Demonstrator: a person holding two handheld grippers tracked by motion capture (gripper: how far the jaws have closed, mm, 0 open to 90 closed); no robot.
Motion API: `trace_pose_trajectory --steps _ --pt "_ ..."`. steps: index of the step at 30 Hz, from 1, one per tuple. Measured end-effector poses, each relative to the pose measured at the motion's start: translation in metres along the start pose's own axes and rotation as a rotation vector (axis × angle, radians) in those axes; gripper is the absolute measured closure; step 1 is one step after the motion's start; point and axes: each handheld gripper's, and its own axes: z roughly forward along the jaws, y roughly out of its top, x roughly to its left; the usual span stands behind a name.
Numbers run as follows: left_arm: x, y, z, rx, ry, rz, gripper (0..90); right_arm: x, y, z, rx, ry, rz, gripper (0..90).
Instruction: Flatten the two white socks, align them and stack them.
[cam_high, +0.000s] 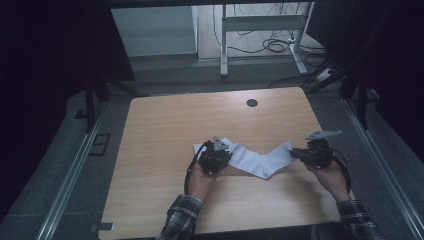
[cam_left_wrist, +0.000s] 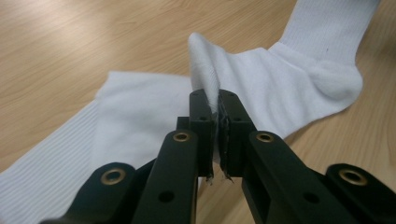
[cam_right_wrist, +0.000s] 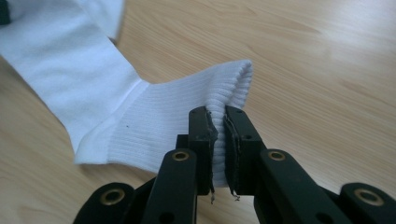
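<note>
Near the table's (cam_high: 165, 130) front edge, two plaid-sleeved forearms reach in. The left gripper (cam_left_wrist: 218, 100) has its jaws pinched tight on a raised fold of the white sock's (cam_high: 260, 161) foot end. The right gripper (cam_right_wrist: 220, 116) clamps the ribbed cuff the same way. The sock lies bent in a V between them, right of the table's middle, its heel toward the front edge. Farther back, a dark round hole (cam_high: 252, 103) sits near the far edge.
</note>
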Motion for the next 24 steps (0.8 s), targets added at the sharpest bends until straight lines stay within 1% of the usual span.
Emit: trace_pose_trajectory --steps 4,7,10,14,17,19,21,22,24 --pt "0.009 -0.013 -0.023 -0.012 0.002 -0.033 85.3 0.018 0.008 0.001 -0.013 0.044 -0.027 80.8" --pt "0.015 -0.027 -0.043 -0.013 0.012 -0.045 85.0 0.032 0.012 0.004 -0.019 0.077 -0.049 80.8" --pt "0.021 -0.041 -0.058 -0.014 0.017 -0.065 84.9 0.05 0.016 0.008 -0.019 0.126 -0.068 80.6" --pt "0.027 -0.06 -0.073 -0.016 0.035 -0.091 84.8 0.071 0.018 0.016 -0.008 0.16 -0.11 80.5" --pt "0.031 -0.075 -0.081 0.0 0.049 -0.112 84.7 0.084 0.017 0.025 0.01 0.178 -0.13 80.4" --pt "0.033 -0.085 -0.082 0.018 0.052 -0.126 84.6 0.089 0.015 0.033 0.029 0.183 -0.136 80.2" --pt "0.034 -0.093 -0.081 0.035 0.052 -0.131 84.6 0.091 0.01 0.042 0.05 0.183 -0.137 79.9" --pt "0.034 -0.097 -0.079 0.045 0.05 -0.139 84.6 0.092 0.008 0.046 0.061 0.184 -0.136 79.7" --pt "0.033 -0.102 -0.075 0.069 0.048 -0.141 84.6 0.094 0.004 0.052 0.082 0.178 -0.142 79.6"
